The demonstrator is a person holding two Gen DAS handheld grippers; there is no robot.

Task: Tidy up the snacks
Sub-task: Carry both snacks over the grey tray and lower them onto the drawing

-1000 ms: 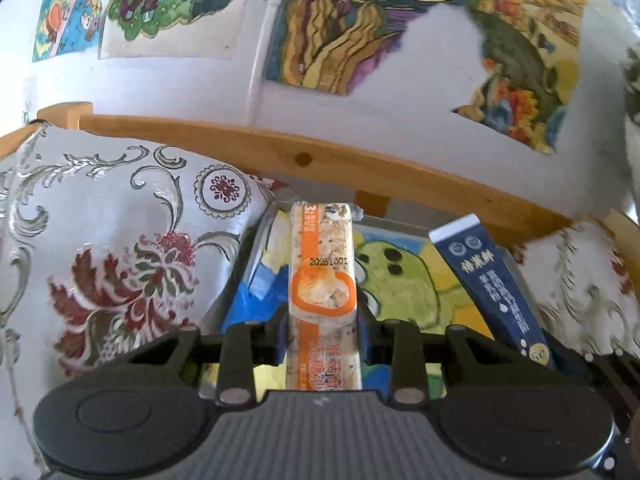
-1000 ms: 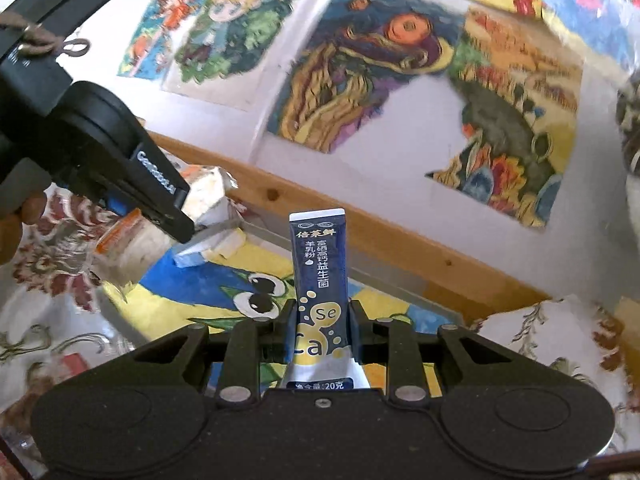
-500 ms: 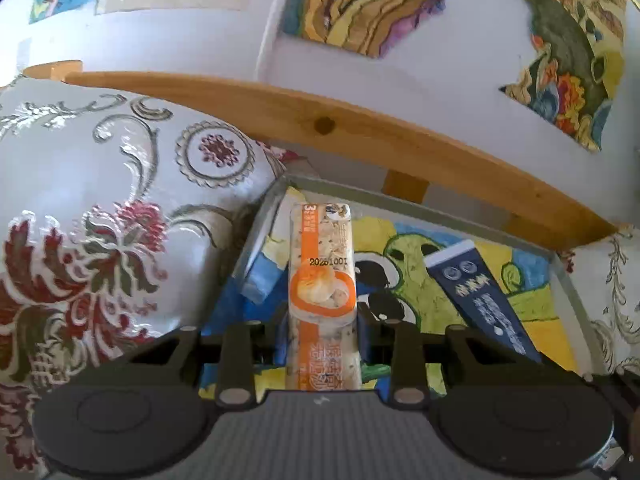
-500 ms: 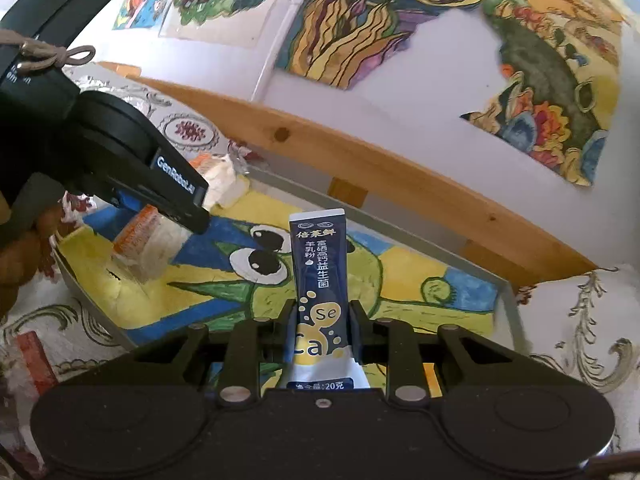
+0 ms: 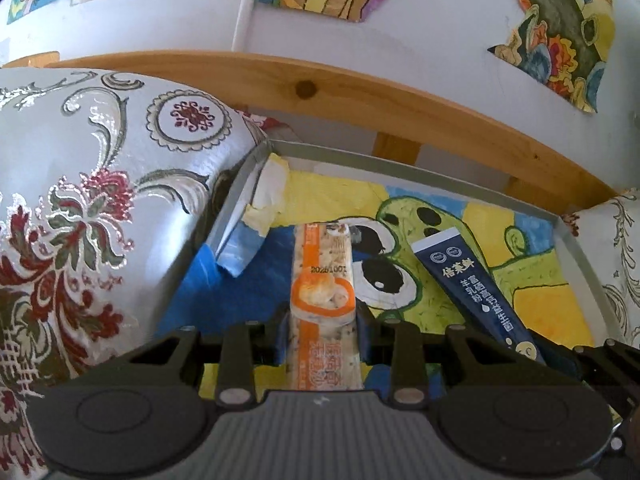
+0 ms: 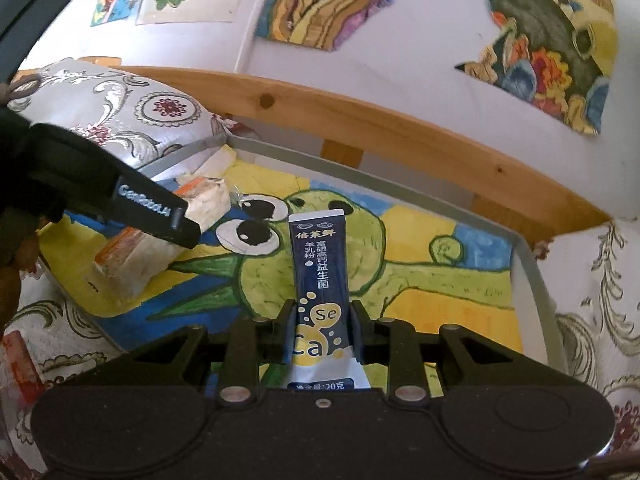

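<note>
Orange-and-white snack bar [image 5: 322,304] is clamped lengthwise between the fingers of the left gripper [image 5: 322,334], held low over the blue corner of the grey tray [image 5: 420,162] with the frog drawing. Dark blue powder sachet [image 6: 320,276] is pinched upright between the fingers of the right gripper [image 6: 321,330], over the tray's middle, just beside the bar. Tray sits between patterned cushions [image 5: 92,200], in front of a wooden rail [image 5: 360,96].

grey tray [image 6: 532,264] lined with frog drawing [image 6: 400,268].
</note>
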